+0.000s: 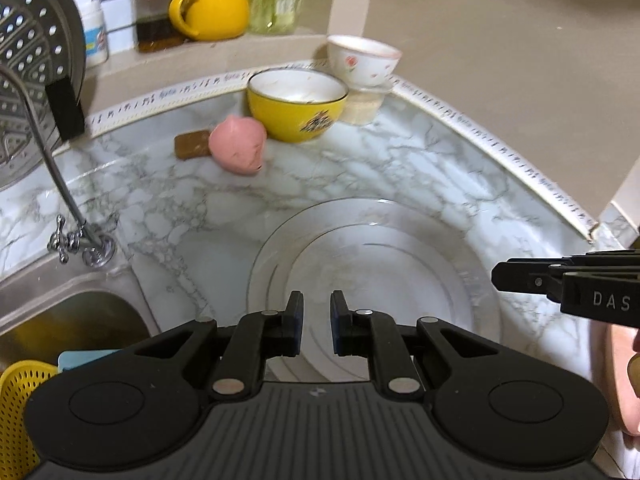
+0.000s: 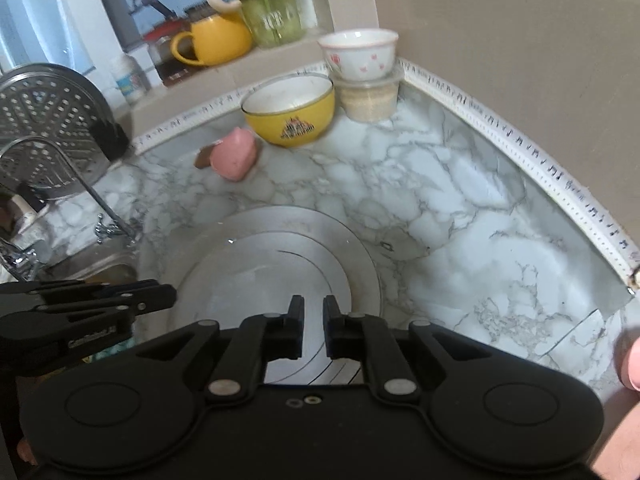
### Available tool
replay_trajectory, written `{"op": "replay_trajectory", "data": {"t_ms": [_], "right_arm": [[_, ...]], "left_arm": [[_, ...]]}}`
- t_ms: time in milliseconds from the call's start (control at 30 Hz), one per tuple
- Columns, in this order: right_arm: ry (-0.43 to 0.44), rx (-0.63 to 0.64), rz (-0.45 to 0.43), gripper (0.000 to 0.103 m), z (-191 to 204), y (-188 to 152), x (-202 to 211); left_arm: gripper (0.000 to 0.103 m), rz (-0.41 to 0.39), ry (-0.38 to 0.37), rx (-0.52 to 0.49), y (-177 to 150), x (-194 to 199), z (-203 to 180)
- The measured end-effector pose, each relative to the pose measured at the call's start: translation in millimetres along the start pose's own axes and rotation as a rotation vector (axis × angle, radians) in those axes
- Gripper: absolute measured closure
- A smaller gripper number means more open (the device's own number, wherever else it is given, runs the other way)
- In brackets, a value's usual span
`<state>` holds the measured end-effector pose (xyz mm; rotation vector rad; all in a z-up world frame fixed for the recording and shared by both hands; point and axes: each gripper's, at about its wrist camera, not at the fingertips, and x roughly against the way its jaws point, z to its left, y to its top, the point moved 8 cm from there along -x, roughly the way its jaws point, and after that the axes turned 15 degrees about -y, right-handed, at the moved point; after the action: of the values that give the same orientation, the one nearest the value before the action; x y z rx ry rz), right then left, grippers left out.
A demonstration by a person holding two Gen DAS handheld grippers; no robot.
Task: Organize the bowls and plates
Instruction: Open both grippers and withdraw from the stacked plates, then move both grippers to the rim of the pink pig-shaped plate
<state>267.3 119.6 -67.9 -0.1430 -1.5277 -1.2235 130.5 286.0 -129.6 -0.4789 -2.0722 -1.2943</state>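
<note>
While both grippers, left gripper [image 1: 316,322] and right gripper [image 2: 313,326], are hovering narrowly parted and empty over the plate [image 1: 400,240], I'm guessing yellow bowl [image 1: 296,106] pickup needs reaching.

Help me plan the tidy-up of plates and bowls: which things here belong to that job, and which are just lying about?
Job:
white plate
yellow bowl
floral bowl, on a lidded tub

Lying about:
pink sponge
brown pad
yellow mug
steamer tray
faucet

Tap [image 1: 60,196] and sink [image 1: 72,320] stood left of the gripper, pink sponge [image 1: 238,146] ahead, yellow mug [image 1: 210,10] and jar [image 1: 154,16] beyond.
</note>
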Motion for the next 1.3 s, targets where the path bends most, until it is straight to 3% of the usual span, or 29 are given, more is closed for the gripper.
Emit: {"op": "replay_trajectory", "data": {"t_ms": [300,400,500,633,733,1067,1300], "right_arm": [[-0.043,-0.025,-0.076,0.092,-5.1,-9.4,34.1],[-0.059,-0.048,-0.096,0.092,-10.5,-13.8,45.6],[-0.088,-0.07,-0.113,0.092,-18.3,-18.8,57.8],[-0.114,-0.1,-0.141,0.091,-29.1,-25.6,75.7],[-0.138,-0.126,-0.164,0.091,-39.2,-30.6,89.7],[-0.242,-0.239,-0.206,0.091,-92.8,-61.2,125.0],[-0.335,-0.301,-0.203,0.09,-152.8,-97.3,146.6]], "left_arm": [[0.089,-0.025,-0.055,-0.074,1.4,16.3,-26.8],[0.074,-0.036,-0.078,-0.088,1.8,20.7,-35.6],[0.053,-0.058,-0.104,-0.12,3.0,26.7,-48.0],[0.049,-0.074,-0.144,-0.165,4.7,32.1,-67.3],[0.033,-0.089,-0.171,-0.192,4.7,35.8,-81.0],[0.026,-0.075,-0.278,-0.264,-0.6,28.6,-138.9],[0.025,-0.038,-0.357,-0.312,-7.6,6.3,-192.7]]}}
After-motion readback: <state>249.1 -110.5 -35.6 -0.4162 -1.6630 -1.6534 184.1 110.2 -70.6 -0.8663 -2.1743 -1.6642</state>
